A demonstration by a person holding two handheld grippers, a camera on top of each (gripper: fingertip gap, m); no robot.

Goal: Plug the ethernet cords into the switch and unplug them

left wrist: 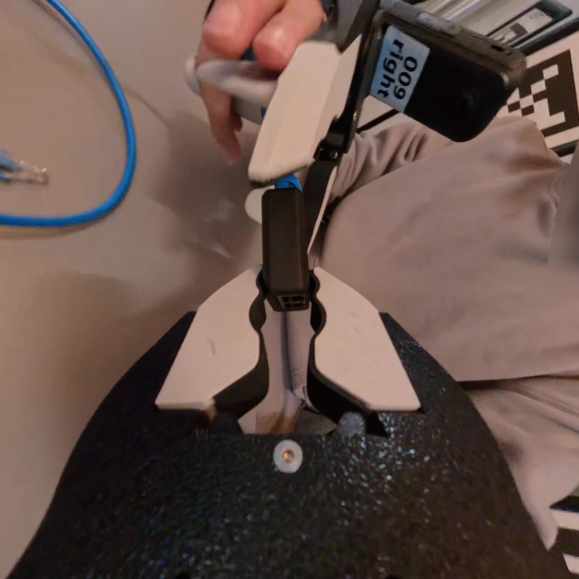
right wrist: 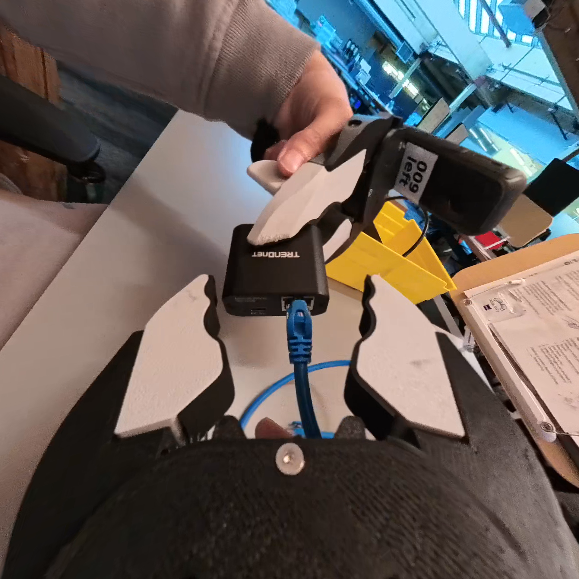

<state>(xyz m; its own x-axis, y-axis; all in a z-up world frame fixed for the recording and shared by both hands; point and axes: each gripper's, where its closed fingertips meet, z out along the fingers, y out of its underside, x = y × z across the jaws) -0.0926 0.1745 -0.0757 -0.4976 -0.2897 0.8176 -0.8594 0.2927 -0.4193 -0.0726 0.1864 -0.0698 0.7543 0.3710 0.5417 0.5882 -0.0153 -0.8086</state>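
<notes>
Switch [right wrist: 275, 272], small black box, is held off the white surface [right wrist: 156, 250], pinched at its far end by the left hand-held gripper [left wrist: 285, 293]. One blue ethernet cord [right wrist: 299, 332] sits plugged into a port on the face toward the right hand-held gripper [right wrist: 289, 291], whose jaws are spread wide either side of the plug, touching nothing. Slack cable loops on the surface below, near its front edge; a loose blue connector [left wrist: 18, 169] lies apart from it.

Risks, as judged:
- Pulling the plug without pressing its latch tab could drag the switch out of the left grip, which holds only one end.
- Closing on the cable rather than the boot would strain the cord.
- Slack loop may snag.
</notes>
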